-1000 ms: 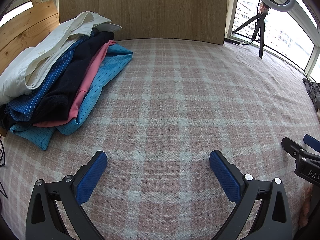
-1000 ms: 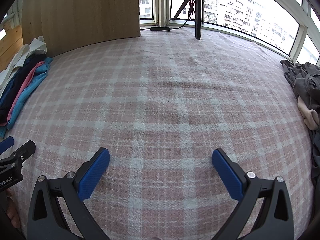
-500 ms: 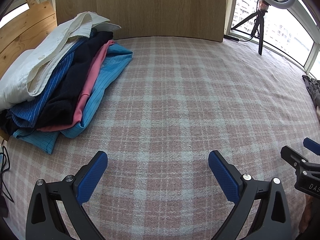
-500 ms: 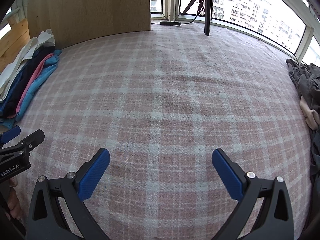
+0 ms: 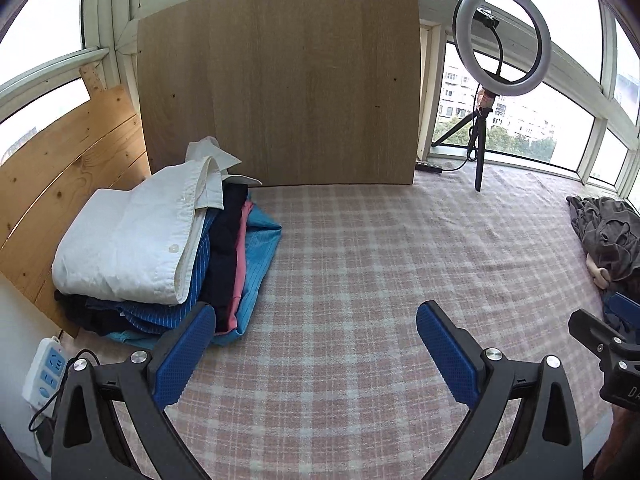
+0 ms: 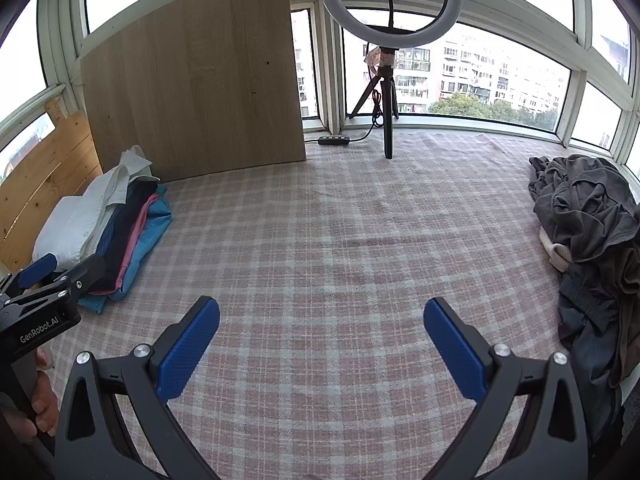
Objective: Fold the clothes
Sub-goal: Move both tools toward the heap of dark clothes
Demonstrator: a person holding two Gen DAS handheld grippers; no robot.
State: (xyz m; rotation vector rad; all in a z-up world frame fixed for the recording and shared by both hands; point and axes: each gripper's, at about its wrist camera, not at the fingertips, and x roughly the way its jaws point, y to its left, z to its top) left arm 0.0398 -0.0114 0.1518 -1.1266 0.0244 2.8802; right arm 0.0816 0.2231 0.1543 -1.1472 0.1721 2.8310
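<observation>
My left gripper [image 5: 312,334] hangs with its jaws spread wide and empty over the pink plaid blanket [image 5: 360,264]; my right gripper [image 6: 322,328] is just as wide, holding nothing. Further left, the folded stack of clothes [image 5: 160,256] lies on the blanket, white shirt [image 5: 132,244] on top. Only the left view shows the white power strip [image 5: 44,372]; the right view shows the whole grey heap of unfolded clothes [image 6: 588,220]. Behind stand the wooden board [image 6: 192,80] and ring light [image 6: 390,4].

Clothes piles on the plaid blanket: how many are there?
2. A folded stack lies at the left by the wooden boards; a crumpled grey heap lies at the right edge under the window. Both grippers are empty.
</observation>
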